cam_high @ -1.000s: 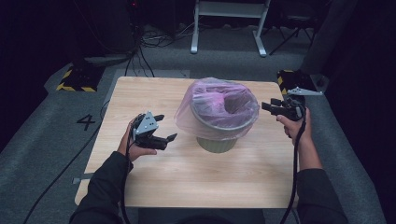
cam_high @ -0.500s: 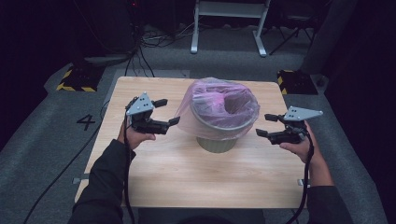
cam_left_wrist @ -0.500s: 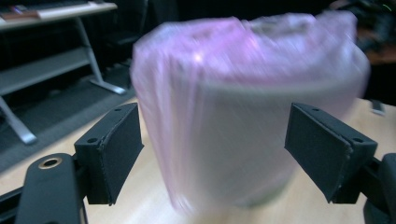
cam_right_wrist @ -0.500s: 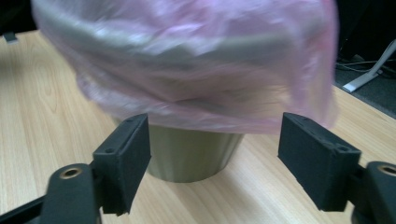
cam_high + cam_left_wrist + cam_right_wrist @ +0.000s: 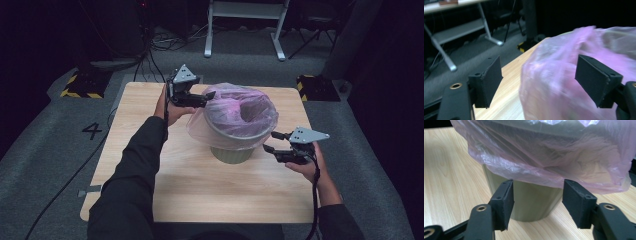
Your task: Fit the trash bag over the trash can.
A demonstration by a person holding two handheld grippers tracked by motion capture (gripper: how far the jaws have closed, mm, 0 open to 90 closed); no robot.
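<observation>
Two grippers work at one bin. The left gripper (image 5: 209, 98) holds its jaws well apart, and they have just been closing a little; the bag's bulging plastic lies between them, pads not pressing it. The right gripper (image 5: 270, 142) also stands open with nothing held, its jaws having just narrowed; straight ahead of it, just beyond its tips, hangs the bag's lower hem.

Between the two grippers stands the single olive bin (image 5: 231, 154), upright, mouth upward, its long axis vertical. One pink bag (image 5: 235, 116) lines it, folded over the rim. Under both lies one wooden table (image 5: 200, 190).
</observation>
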